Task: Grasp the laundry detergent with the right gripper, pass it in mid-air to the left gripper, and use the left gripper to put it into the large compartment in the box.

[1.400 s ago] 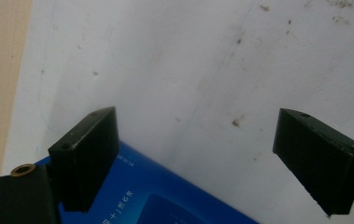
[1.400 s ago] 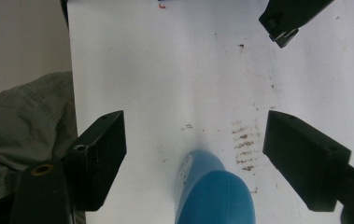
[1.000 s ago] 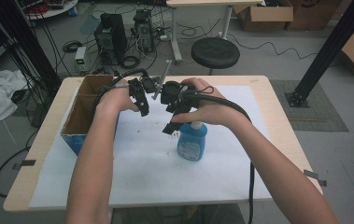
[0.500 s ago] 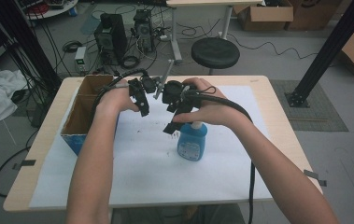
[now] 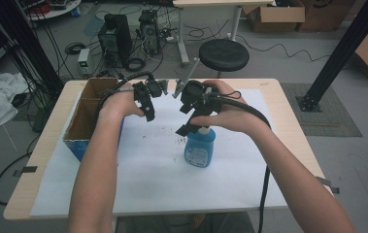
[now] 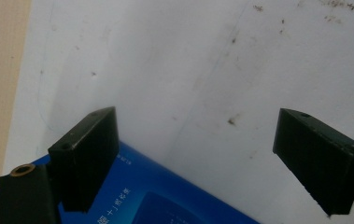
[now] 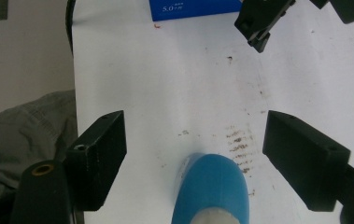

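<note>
Two grippers are hovering over the white sheet (image 5: 138, 184) on the counter (image 5: 288, 104); both are released, holding nothing. Blue bottle (image 5: 200, 148) is standing upright mid-counter, slightly toward the right edge. Right gripper (image 7: 193, 154) is sitting directly above it, jaws spread either side of the bottle shoulder, not touching. Left gripper (image 6: 198, 154) is idling over the sheet beside the blue cardboard box (image 5: 82, 128) at the left edge. My read: the step is grasping the bottle, so lower straight down, keep the neck centred between the jaws, close below the shoulder, and avoid tipping it.
</note>
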